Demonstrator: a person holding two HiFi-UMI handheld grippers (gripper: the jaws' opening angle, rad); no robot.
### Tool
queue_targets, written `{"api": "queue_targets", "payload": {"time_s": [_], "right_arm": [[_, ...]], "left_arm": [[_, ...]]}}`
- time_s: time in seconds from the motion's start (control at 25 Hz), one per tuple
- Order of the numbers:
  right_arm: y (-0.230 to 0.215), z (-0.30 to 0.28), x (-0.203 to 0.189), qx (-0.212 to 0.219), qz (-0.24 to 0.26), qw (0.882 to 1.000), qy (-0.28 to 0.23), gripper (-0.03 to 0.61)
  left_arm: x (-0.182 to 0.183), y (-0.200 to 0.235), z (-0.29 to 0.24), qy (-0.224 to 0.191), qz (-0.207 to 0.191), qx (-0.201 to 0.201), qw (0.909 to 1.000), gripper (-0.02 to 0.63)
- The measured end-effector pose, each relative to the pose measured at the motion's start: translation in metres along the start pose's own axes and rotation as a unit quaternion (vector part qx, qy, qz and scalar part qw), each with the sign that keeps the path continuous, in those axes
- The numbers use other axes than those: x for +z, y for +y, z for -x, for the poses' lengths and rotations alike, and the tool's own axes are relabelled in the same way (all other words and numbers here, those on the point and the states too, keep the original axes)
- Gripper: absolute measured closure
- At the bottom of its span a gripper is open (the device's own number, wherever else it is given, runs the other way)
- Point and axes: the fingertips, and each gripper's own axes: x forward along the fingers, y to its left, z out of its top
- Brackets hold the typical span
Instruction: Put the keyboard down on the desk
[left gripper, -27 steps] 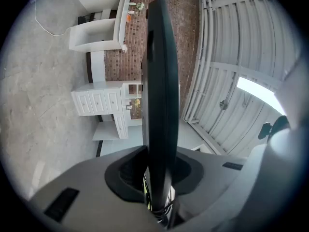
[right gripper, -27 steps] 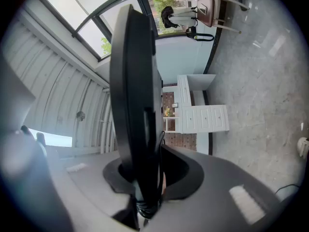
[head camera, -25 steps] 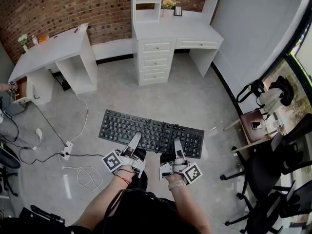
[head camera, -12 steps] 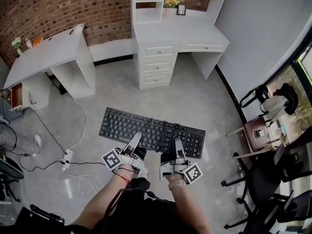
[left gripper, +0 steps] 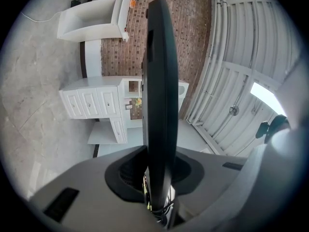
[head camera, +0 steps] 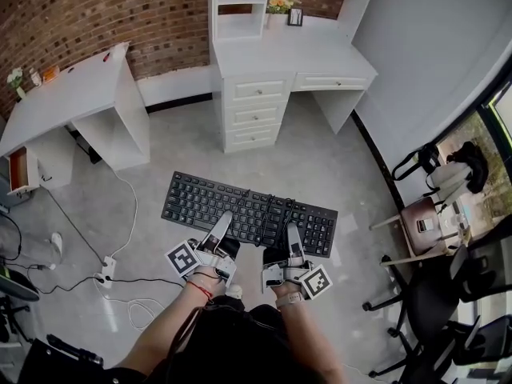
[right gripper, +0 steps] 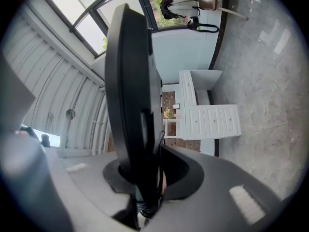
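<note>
A black keyboard (head camera: 248, 214) hangs level above the grey floor, held by its near long edge. My left gripper (head camera: 222, 226) is shut on that edge left of the middle, and my right gripper (head camera: 293, 237) is shut on it right of the middle. In the left gripper view the keyboard (left gripper: 160, 95) shows edge-on, clamped between the jaws of the left gripper (left gripper: 159, 182). The right gripper view shows the keyboard (right gripper: 130, 91) the same way, with its coiled cable bundled at the right gripper (right gripper: 145, 182). A white desk with drawers (head camera: 320, 54) stands ahead against the brick wall.
A second white desk (head camera: 72, 94) stands at the left. A power strip (head camera: 104, 275) and loose cables lie on the floor at the lower left. At the right are a small brown table (head camera: 422, 221), black office chairs (head camera: 436, 294) and a bag (head camera: 460, 160).
Both grippers have carried the keyboard forward across the room. The power strip and cables have slid down the view, and the left desk has shifted left. The grip is unchanged.
</note>
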Motion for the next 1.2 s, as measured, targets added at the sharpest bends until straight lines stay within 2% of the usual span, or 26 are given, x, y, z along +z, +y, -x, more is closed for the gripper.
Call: {"api": "queue_targets", "payload": {"time_s": [0.44,1.2], "right_arm": [[-0.013,-0.035,0.018,-0.007,0.002,1.0,0.003,0.497],[-0.051,-0.162,0.097,-0.011,-0.008,1.0,0.025,0.497]], "left_arm": [[0.01,0.019,-0.035,-0.001,0.014,0.008,0.9999,0.56],[0.035,0.061,-0.172,-0.019,0.01,0.02,0.9996,0.56]]}}
